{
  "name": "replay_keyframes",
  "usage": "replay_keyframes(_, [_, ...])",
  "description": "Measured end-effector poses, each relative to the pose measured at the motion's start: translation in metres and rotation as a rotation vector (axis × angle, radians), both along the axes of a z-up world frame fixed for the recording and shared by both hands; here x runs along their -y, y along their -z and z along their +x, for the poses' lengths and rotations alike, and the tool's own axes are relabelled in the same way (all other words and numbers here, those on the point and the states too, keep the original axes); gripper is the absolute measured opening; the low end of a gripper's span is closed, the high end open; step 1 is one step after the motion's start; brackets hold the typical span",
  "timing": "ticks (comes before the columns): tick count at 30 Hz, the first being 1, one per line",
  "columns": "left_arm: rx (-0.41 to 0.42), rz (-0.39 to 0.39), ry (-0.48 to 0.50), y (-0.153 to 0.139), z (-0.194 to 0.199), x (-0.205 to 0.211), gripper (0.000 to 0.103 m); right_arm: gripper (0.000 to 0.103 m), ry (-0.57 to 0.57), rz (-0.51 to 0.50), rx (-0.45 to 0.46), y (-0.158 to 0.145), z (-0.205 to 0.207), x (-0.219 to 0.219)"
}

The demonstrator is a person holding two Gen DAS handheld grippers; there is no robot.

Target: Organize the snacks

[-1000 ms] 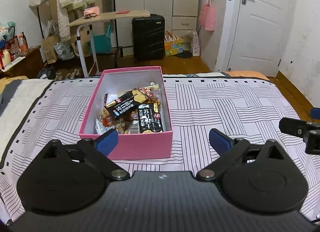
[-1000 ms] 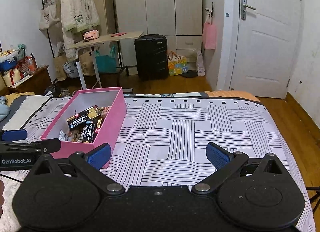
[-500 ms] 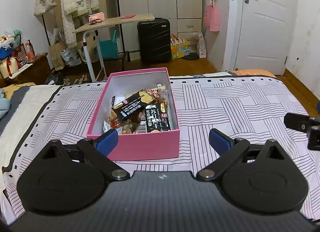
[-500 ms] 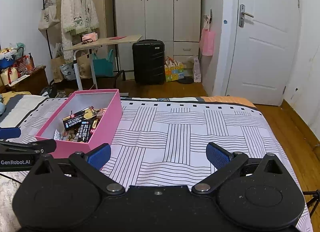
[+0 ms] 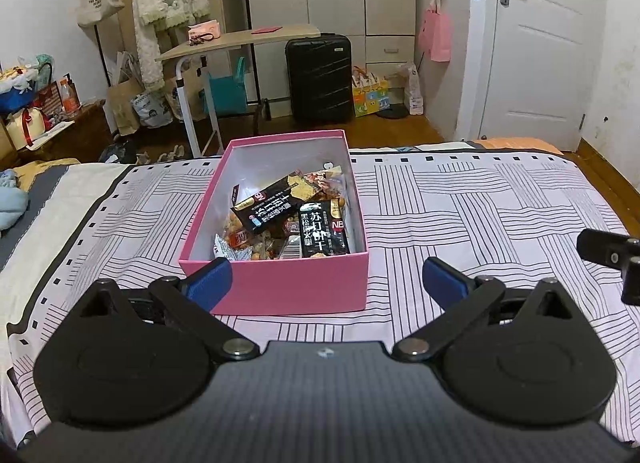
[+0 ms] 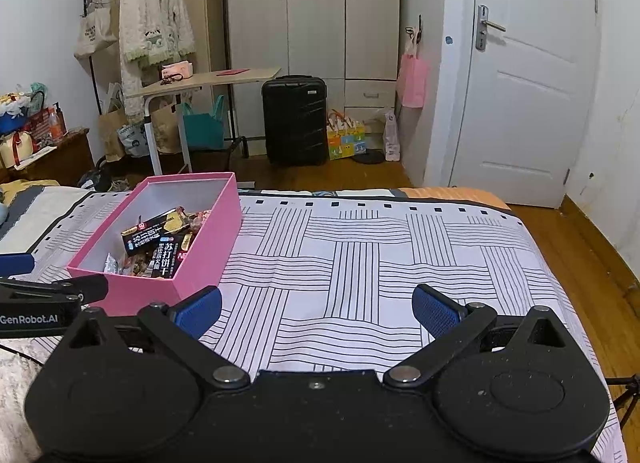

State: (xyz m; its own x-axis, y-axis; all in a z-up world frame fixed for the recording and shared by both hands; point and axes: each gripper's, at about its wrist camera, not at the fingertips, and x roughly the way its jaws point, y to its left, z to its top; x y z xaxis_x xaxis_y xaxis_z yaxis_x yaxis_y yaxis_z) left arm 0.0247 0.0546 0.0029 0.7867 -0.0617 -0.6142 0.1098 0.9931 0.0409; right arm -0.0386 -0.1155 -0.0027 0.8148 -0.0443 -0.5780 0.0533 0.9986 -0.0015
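Observation:
A pink box (image 5: 280, 287) stands on the striped bedspread (image 5: 460, 215) and holds several snack packets, with two black cracker packets (image 5: 324, 229) on top. It also shows at the left in the right wrist view (image 6: 200, 255). My left gripper (image 5: 326, 277) is open and empty, just in front of the box's near wall. My right gripper (image 6: 316, 309) is open and empty over bare bedspread (image 6: 360, 263), to the right of the box. Part of the left gripper (image 6: 52, 295) shows at the left edge of the right wrist view.
Beyond the bed's far edge are a wooden floor, a black suitcase (image 5: 320, 79), a small desk (image 5: 236, 41), wardrobes and a white door (image 5: 536, 43). A clothes rack (image 6: 152, 35) and bags stand at the far left.
Both grippers have drawn back and risen a little, so the box sits farther away and lower in both views. Both stay open and empty.

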Motion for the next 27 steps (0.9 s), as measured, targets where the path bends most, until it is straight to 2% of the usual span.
replay_keyframes(14, [0.008,0.005,0.001,0.0006,-0.0007,0.0002,0.103,0.103,0.012,0.000,-0.019,0.0024,-0.0008,0.0009])
replay_keyframes(27, [0.012,0.041,-0.011,0.0036,-0.0027,0.0036,0.103,0.103,0.020,0.009,-0.029,0.0044,0.0009,0.0046])
